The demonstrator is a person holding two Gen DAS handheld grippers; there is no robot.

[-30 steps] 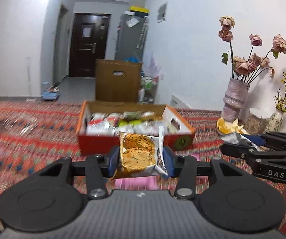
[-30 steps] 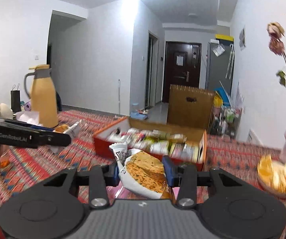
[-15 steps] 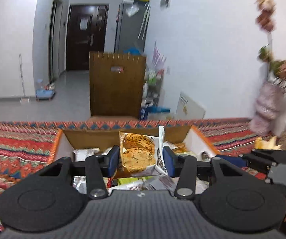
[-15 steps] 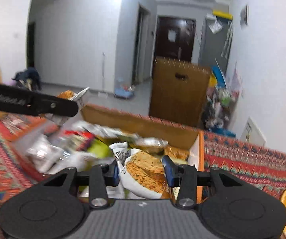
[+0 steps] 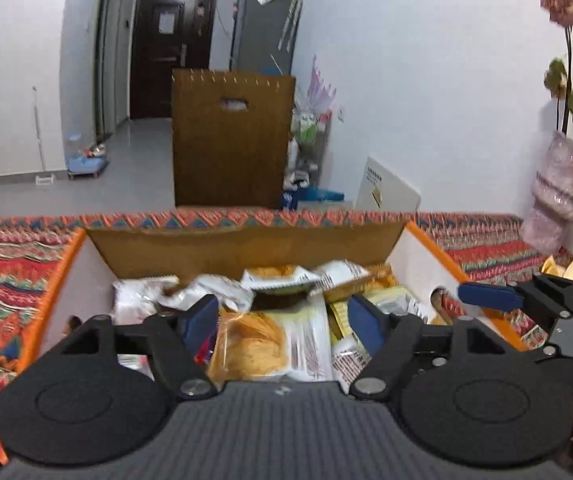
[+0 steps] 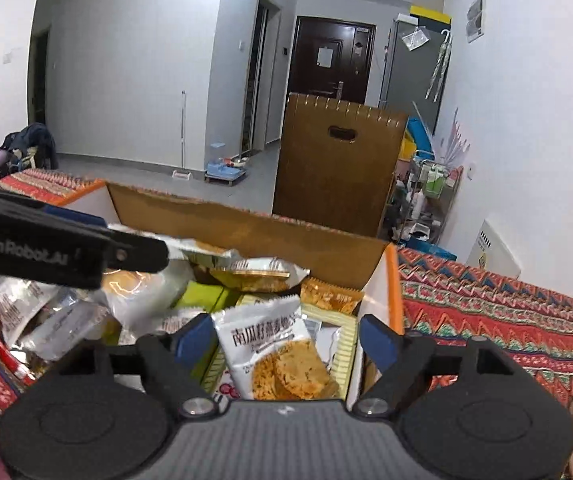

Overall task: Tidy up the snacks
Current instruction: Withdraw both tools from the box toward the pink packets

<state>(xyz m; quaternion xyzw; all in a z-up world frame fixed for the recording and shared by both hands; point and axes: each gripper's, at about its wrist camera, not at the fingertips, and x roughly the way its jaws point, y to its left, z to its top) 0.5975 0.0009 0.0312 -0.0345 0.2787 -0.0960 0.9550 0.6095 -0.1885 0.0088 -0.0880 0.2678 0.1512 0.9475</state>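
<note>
Left wrist view: half a second ago the left hand-held gripper [image 5: 282,322] was clamped on a snack packet; now its jaws are spread wide and the orange snack packet [image 5: 252,346] lies loose among the other packets inside the cardboard box [image 5: 246,246] on the patterned tabletop [image 5: 2,248]. That drop looks complete. The gripper hovers low over the box's near part, pointing toward its far wall.

Right wrist view: the right hand-held gripper [image 6: 286,338] has likewise opened, and its white pumpkin-crisp packet [image 6: 276,350] rests in the box's right end, free of both blue pads. It hangs just above, level, so both snacks appear delivered.
</note>
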